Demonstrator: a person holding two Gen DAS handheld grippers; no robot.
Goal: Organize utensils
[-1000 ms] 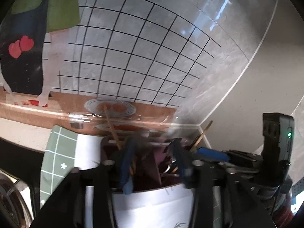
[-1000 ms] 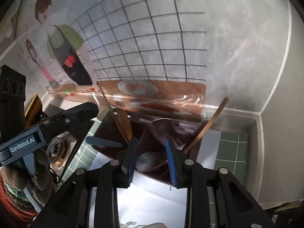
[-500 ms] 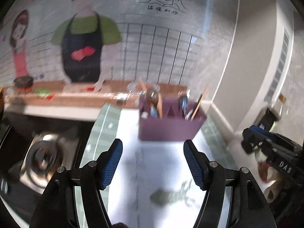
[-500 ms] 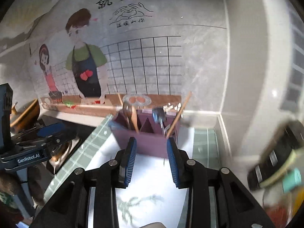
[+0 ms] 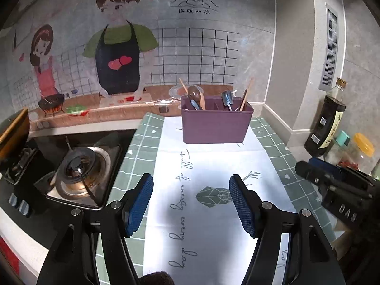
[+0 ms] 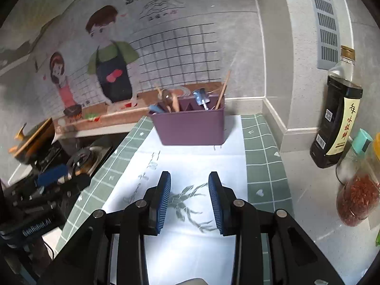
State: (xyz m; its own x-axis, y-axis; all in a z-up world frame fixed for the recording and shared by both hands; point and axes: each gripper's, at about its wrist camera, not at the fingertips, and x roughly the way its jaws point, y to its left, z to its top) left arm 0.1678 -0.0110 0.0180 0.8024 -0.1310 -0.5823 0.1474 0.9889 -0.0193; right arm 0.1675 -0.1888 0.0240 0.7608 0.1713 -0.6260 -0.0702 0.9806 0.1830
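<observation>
1. Both hands are hanging back from the caddy (image 5: 215, 125), which is standing at the far end of the mat (image 5: 213, 166) against the wall; the utensils (image 5: 197, 98) are sitting upright inside it.
2. The left gripper (image 5: 191, 204) is gaping wide with nothing between its pads, its jaws having just been opening. The right gripper (image 6: 189, 201) is standing partly parted, also empty.
3. Judging by the bare mat, the sorting is looking finished or close to it; no loose utensil is showing on the counter.
4. If anything is left, the next move is calling for a check of the compartments, then a reach forward over the mat.
5. The caddy's front wall is hiding the dividers and lower handles, so which compartment is holding which piece is hard to tell.
6. The right view is smearing toward its left edge, blurring the stove (image 6: 87, 156). The jars (image 6: 356, 199) by the bottle (image 6: 337, 123) are being cut off at the frame.
</observation>
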